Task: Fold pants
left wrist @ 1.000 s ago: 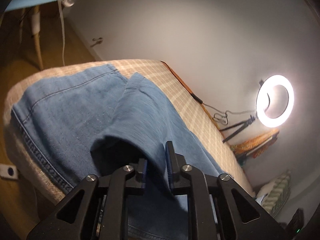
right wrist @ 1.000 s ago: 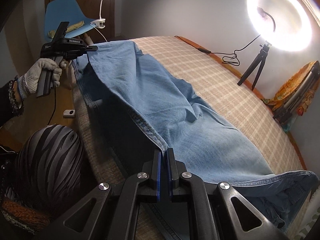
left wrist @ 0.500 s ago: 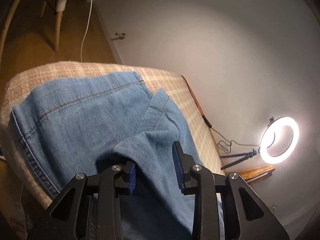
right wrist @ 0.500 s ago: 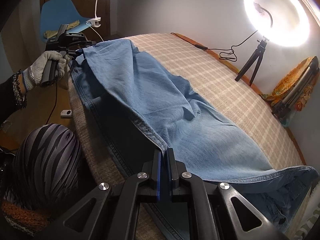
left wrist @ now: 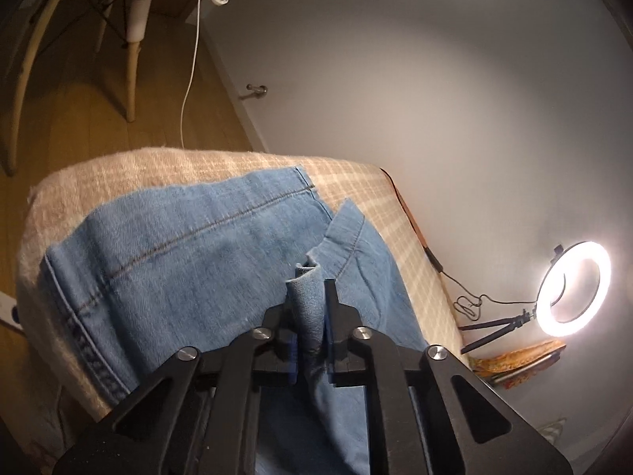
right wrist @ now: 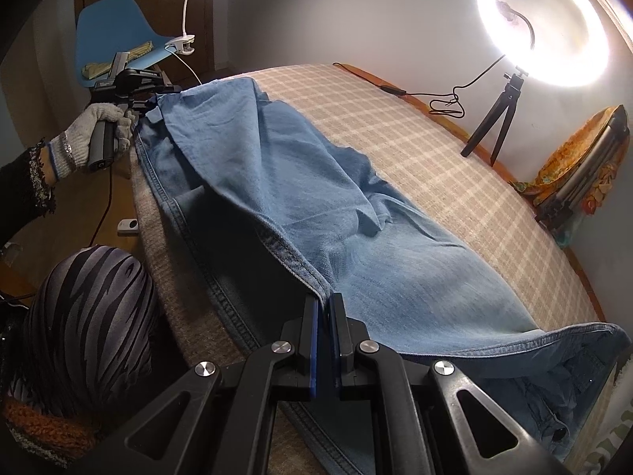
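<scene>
The bed [right wrist: 455, 182], covered in a checked beige blanket, gives me the flat surface I need, and the pants [right wrist: 316, 217] lie lengthwise along its near edge, close enough that I can reach both ends without leaning. They are pale blue denim, one leg doubled over the other so the side seams run together; the waistband hangs open at the end nearest my right hand, while the hems reach the far corner by the blue chair [right wrist: 114, 35].

A ring light [right wrist: 542, 23] on a small tripod stands against the wall, and a clip lamp [right wrist: 190, 4] is clamped to the chair, so the cloth is lit from both ends.

My left hand [right wrist: 99, 134], in a knit glove, holds the left gripper [left wrist: 312, 301] at the hem end. Its jaws are pressed together on a bunched fold of the upper leg's hem, which stands up between the pads; I judge this grip is meant to lift that end of the leg.

My right gripper [right wrist: 325, 312] sits at the near edge about midway along, its jaws pinching the stitched seam edge of the top layer. Holding there keeps the layers from sliding apart, I reckon.

The fold seems only begun: the pants are still at full length.
</scene>
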Demonstrator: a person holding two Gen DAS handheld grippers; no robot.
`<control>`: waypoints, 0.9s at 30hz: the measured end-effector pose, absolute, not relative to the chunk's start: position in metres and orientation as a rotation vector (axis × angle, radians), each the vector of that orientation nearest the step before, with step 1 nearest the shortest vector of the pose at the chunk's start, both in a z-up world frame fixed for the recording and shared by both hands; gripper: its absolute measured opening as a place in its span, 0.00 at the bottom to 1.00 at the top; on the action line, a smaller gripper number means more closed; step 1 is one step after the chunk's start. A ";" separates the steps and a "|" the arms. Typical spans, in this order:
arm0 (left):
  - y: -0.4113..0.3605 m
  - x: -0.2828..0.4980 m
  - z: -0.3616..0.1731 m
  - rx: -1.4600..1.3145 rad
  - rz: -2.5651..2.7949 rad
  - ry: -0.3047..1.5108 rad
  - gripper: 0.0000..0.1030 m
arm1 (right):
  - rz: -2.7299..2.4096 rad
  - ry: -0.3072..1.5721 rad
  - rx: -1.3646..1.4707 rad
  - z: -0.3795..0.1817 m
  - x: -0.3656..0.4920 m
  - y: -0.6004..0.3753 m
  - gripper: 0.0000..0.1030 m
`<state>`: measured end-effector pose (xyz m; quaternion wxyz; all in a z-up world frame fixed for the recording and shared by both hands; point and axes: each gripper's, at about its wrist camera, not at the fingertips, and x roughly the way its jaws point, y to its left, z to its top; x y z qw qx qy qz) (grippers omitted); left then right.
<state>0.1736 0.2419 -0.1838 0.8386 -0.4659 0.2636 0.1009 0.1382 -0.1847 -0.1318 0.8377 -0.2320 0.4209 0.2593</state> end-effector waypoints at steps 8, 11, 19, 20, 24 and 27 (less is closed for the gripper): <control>0.245 0.154 -0.153 -0.918 0.220 0.452 0.06 | 0.529 0.878 -0.496 -0.130 0.138 -0.182 0.03; 0.252 0.136 -0.154 -0.906 0.251 0.441 0.05 | 0.532 0.867 -0.498 -0.126 0.137 -0.179 0.03; 0.258 0.109 -0.180 -0.878 0.292 0.486 0.05 | 0.603 0.929 -0.561 -0.140 0.135 -0.162 0.03; 0.258 0.110 -0.182 -0.873 0.288 0.493 0.05 | 0.625 0.970 -0.570 -0.146 0.137 -0.161 0.03; 0.255 0.113 -0.176 -0.819 0.284 0.503 0.05 | 0.664 1.041 -0.579 -0.151 0.149 -0.155 0.18; 0.255 0.114 -0.175 -0.808 0.270 0.508 0.05 | 0.722 1.021 -0.481 -0.134 0.165 -0.147 0.29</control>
